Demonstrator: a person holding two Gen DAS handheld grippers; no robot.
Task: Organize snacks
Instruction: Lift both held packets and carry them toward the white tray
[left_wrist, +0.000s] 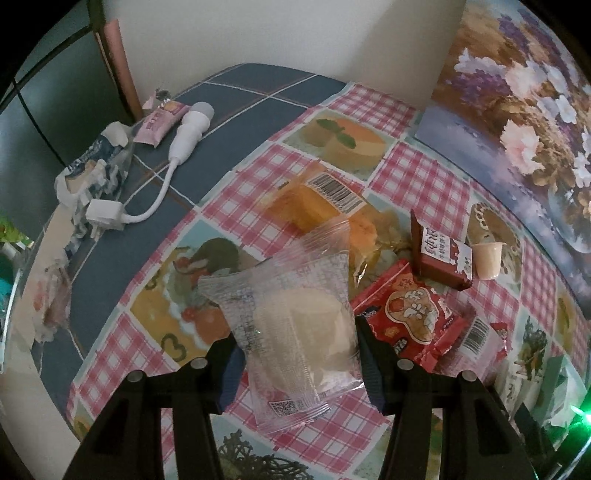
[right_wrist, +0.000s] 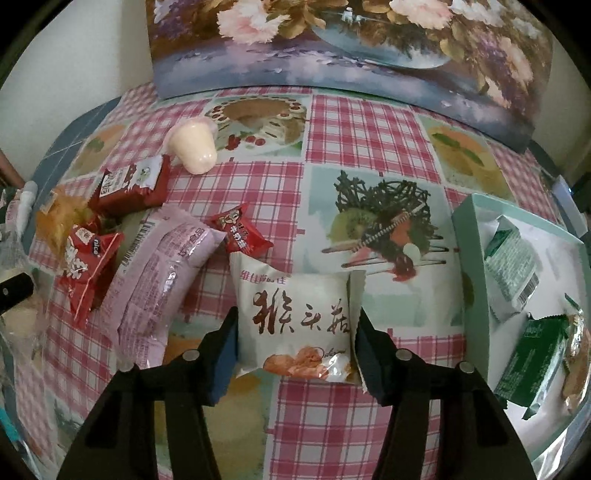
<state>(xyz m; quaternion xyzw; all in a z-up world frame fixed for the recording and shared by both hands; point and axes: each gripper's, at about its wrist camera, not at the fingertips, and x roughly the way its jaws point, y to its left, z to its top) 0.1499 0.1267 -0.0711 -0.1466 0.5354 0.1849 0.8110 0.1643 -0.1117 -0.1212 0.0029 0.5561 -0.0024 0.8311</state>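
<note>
In the left wrist view my left gripper (left_wrist: 301, 356) is shut on a clear-wrapped pale round cake (left_wrist: 295, 325), which hangs above the checked tablecloth (left_wrist: 258, 177). Below it lie a red packet (left_wrist: 410, 314), a brown-red packet (left_wrist: 439, 251), a jelly cup (left_wrist: 487, 258) and an orange cake in a clear wrapper (left_wrist: 317, 206). In the right wrist view my right gripper (right_wrist: 297, 350) is shut on a white packet with brown characters (right_wrist: 295, 314) that rests on the cloth, a pad touching each side. A mint-green box (right_wrist: 469, 229) at the right holds green packets (right_wrist: 513, 266).
A lilac packet (right_wrist: 162, 273), red packets (right_wrist: 236, 229), a brown-red packet (right_wrist: 133, 184) and a jelly cup (right_wrist: 194, 147) lie left of the right gripper. A flower painting (right_wrist: 332, 55) leans at the back. A white charger with its cable (left_wrist: 184, 136) and wrappers (left_wrist: 96, 166) lie on the blue cloth.
</note>
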